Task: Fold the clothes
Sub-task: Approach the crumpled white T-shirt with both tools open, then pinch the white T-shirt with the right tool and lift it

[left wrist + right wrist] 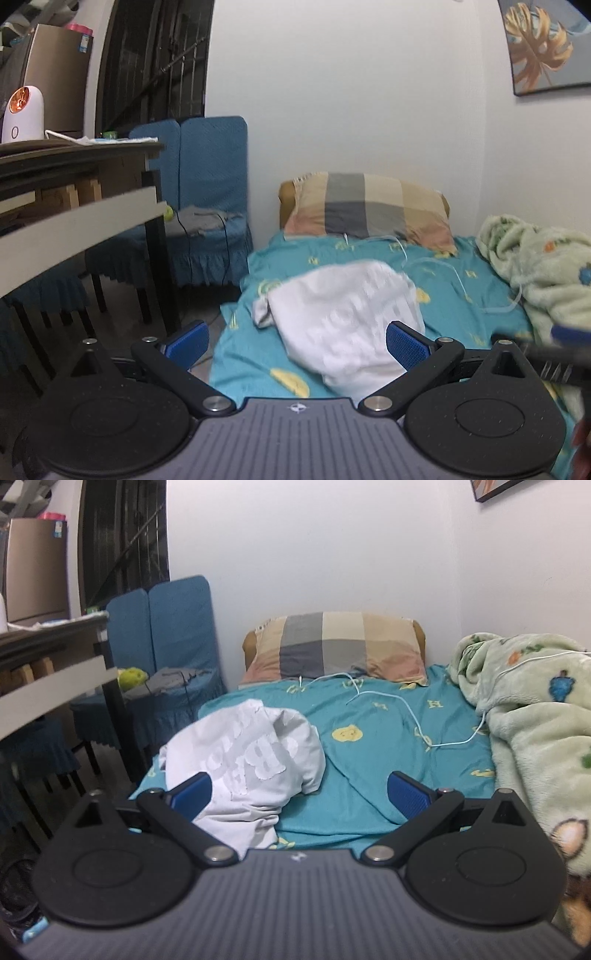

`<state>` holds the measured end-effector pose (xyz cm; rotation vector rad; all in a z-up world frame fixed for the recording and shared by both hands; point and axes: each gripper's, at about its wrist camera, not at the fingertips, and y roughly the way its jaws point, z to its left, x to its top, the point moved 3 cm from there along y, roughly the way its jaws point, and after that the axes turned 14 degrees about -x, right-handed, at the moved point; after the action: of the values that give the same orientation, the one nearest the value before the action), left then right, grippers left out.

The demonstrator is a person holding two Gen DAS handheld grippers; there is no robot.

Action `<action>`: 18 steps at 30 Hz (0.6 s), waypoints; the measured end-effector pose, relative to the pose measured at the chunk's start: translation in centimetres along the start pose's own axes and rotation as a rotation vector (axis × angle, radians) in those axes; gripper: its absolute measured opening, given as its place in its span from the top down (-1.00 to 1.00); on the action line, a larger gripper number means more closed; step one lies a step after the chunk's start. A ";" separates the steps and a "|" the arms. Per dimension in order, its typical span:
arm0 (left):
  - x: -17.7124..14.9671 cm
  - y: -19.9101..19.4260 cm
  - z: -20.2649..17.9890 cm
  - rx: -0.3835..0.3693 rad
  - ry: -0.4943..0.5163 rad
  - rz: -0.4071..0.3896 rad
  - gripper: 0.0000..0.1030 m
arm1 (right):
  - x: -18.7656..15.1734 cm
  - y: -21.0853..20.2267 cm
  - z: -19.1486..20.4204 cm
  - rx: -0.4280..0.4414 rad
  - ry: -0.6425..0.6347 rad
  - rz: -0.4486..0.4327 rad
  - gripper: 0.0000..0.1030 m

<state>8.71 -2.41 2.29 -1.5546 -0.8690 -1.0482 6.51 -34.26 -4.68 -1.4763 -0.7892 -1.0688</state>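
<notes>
A crumpled white T-shirt [347,317] with a faint grey print lies in a heap on the teal bed sheet [454,291], near the bed's left front edge. It also shows in the right wrist view [251,764]. My left gripper [297,345] is open and empty, its blue pads just in front of the shirt. My right gripper [301,794] is open and empty, its left pad [192,794] close in front of the shirt's near edge. The right gripper's tip shows at the right edge of the left wrist view [561,350].
A checked pillow [340,646] lies at the bed's head. A pale green fleece blanket [535,720] is piled on the right. A light blue cable [413,716] runs over the sheet. A dark table [74,177] and blue-covered chairs [207,206] stand left of the bed.
</notes>
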 end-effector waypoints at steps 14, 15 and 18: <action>-3.3 5.9 7.4 0.020 -0.226 -0.004 -1.00 | -0.1 13.2 6.6 0.075 -0.083 0.045 -0.70; -3.5 6.2 7.8 0.023 -0.238 -0.004 -1.00 | -0.2 14.1 7.0 0.072 -0.085 0.048 -0.65; -4.2 7.4 9.1 0.024 -0.283 0.010 -1.00 | -0.3 17.0 8.3 0.062 -0.091 0.055 -0.49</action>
<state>15.71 4.76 -5.08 -1.7109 -1.0599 -0.8187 23.41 -29.22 -11.42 -1.4941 -0.8337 -0.9329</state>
